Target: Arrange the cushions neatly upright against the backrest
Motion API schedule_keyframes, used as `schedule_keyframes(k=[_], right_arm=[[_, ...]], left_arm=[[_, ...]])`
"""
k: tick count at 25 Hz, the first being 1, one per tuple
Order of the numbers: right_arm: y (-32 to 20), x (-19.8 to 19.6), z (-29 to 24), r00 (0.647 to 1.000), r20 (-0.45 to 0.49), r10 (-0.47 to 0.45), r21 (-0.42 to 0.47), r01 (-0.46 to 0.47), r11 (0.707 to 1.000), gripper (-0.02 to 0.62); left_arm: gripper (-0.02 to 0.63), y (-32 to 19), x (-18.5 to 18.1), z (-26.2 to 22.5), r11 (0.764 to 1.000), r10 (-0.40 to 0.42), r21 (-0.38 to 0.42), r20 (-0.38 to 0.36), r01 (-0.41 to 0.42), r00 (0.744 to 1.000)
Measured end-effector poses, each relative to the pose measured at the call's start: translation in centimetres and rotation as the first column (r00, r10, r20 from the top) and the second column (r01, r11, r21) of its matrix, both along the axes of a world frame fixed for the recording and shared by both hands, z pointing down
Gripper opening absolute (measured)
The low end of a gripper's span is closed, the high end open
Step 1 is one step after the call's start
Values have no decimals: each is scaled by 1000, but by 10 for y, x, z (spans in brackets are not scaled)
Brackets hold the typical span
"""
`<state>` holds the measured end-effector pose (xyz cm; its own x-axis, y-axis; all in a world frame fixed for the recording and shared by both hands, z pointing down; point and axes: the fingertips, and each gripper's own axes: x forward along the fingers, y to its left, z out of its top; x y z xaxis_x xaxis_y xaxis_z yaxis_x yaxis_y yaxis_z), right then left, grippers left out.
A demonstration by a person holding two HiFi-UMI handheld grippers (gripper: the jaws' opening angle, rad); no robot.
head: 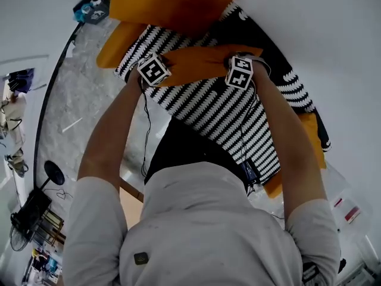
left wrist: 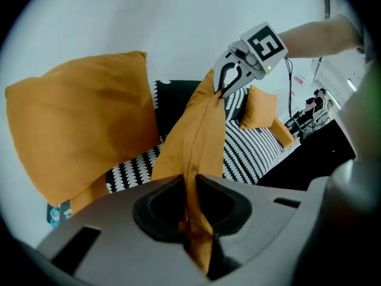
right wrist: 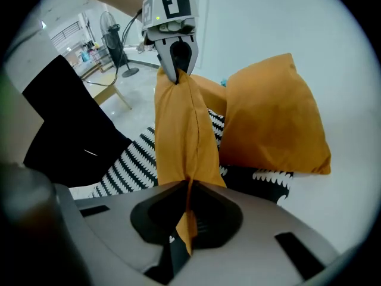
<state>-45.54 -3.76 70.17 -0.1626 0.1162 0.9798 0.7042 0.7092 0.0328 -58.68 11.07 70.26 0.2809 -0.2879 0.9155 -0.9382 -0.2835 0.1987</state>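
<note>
Both bare arms reach straight forward over the black-and-white patterned sofa (head: pixel 226 115), the left arm (head: pixel 113 136) and right arm (head: pixel 292 142) nearly parallel, with the 2 grippers facing each other across 1 orange cushion (head: pixel 202 61). The left gripper (left wrist: pixel 193 219) is clenched on one end of that cushion, fabric bunched between its jaws; the right gripper (right wrist: pixel 187 219) is clamped on the opposite end, a thin fold pinched tight. The cushion hangs stretched between them, edge-on and lifted above the seat. Just beyond it, a 2nd orange cushion (head: pixel 169 2) stands tilted at the sofa's far edge, close to the white wall (head: pixel 333 34) and apart from the held one. A 3rd orange cushion (head: pixel 110 46) lies at the sofa's left end, beside the grey floor (head: pixel 83 112), and another (left wrist: pixel 262 106) sits farther along the seat to the right. The patterned seat under the held cushion is bare.
</note>
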Motion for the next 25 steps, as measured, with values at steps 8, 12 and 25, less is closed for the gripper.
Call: schedule_keyframes(k=[8, 12, 25], right_arm=[[19, 77, -51, 993, 53, 105, -10, -105, 994, 35], [18, 114, -74, 983, 89, 163, 0, -164, 987, 35], [-8, 265, -111, 917, 139, 373, -5, -376, 926, 35]], left_arm=[[44, -7, 47, -62, 992, 119, 34, 89, -122, 989], [43, -18, 76, -81, 984, 167, 42, 121, -173, 978], [43, -98, 204, -111, 917, 369, 81, 195, -390, 909]])
